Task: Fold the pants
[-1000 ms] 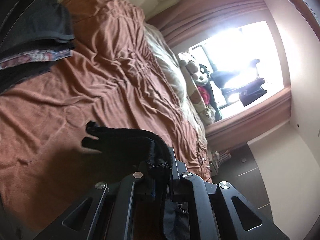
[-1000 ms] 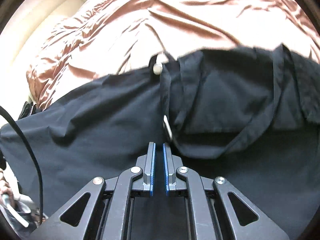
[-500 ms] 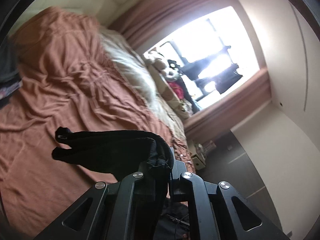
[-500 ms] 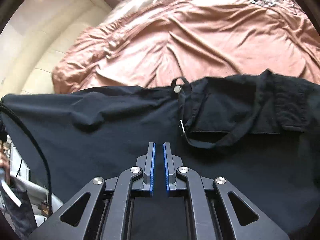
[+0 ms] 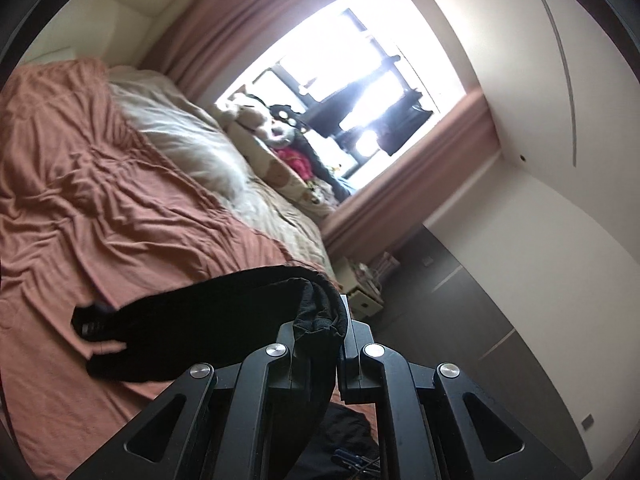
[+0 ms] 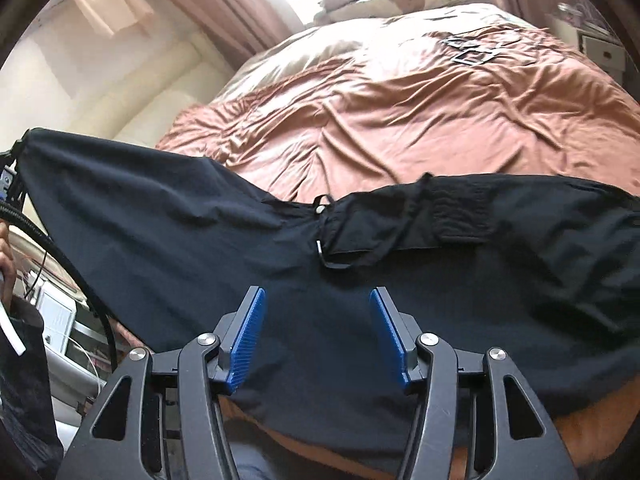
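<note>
Black pants (image 6: 200, 240) lie spread across the near part of the bed, waistband and a metal ring (image 6: 332, 258) toward the middle. Their left corner (image 6: 36, 144) is pulled up off the bed. In the left wrist view my left gripper (image 5: 318, 322) is shut on a bunched fold of the black pants (image 5: 200, 320), which trail down to the bedcover. My right gripper (image 6: 316, 308) hovers over the middle of the pants. Its jaws are opening, the blue pads (image 6: 250, 340) stand wide apart, and no cloth is pinched between them.
A rust-brown bedcover (image 6: 420, 120) is crumpled over the whole bed. Plush toys (image 5: 276, 128) and pillows sit by the bright window (image 5: 360, 64). A white drawer unit (image 5: 362, 300) stands beside the bed. A black cable (image 6: 76, 280) and a hand (image 6: 6, 248) show at the left edge.
My left gripper has risen with the pants fold and swung toward the window; the clothes stack has left its view. My right gripper pulled back from the waistband and its jaws spread apart.
</note>
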`<state>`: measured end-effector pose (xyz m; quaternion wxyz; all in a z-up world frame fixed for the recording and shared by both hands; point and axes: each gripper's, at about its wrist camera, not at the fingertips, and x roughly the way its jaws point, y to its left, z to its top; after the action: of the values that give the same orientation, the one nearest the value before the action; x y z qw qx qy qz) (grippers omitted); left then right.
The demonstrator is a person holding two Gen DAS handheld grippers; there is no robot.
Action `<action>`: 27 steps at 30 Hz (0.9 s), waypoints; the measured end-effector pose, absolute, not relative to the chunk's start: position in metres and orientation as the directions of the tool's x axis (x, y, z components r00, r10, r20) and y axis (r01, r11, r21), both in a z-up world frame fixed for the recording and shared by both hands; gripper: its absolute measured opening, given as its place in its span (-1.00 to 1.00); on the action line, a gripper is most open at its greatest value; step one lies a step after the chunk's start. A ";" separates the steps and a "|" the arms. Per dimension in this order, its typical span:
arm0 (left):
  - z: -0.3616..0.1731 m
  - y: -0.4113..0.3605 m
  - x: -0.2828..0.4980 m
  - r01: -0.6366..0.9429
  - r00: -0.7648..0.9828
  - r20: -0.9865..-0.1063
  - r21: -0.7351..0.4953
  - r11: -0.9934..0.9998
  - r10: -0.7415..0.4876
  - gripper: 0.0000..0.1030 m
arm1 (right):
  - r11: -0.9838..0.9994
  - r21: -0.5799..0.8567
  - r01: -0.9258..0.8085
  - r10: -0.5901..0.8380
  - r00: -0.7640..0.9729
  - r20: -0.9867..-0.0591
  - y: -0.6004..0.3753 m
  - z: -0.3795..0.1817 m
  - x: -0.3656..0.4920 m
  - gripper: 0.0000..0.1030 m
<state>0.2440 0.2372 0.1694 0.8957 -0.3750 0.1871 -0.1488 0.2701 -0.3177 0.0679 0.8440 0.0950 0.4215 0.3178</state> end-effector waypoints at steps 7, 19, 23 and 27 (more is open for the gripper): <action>0.204 0.183 0.261 0.177 0.861 -0.232 -0.698 0.694 -0.453 -0.82 | 0.789 0.452 -0.416 0.614 0.505 -0.606 -0.384 0.083 0.231 0.03; 0.226 0.100 0.297 0.234 0.819 -0.259 -0.663 0.711 -0.512 -0.82 | 0.803 0.510 -0.308 0.585 0.571 -0.577 -0.483 0.070 0.182 0.04; 0.228 0.067 0.314 0.248 0.796 -0.281 -0.656 0.713 -0.536 -0.82 | 0.800 0.534 -0.274 0.580 0.580 -0.572 -0.505 0.065 0.170 0.04; 0.223 0.033 0.332 0.270 0.768 -0.296 -0.654 0.706 -0.568 -0.82 | 0.799 0.551 -0.240 0.569 0.596 -0.566 -0.528 0.059 0.158 0.04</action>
<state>0.3321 0.0332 0.2226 0.8903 -0.3023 0.2461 -0.2353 0.1583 -0.5277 0.0593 0.8673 0.2143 0.3838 0.2334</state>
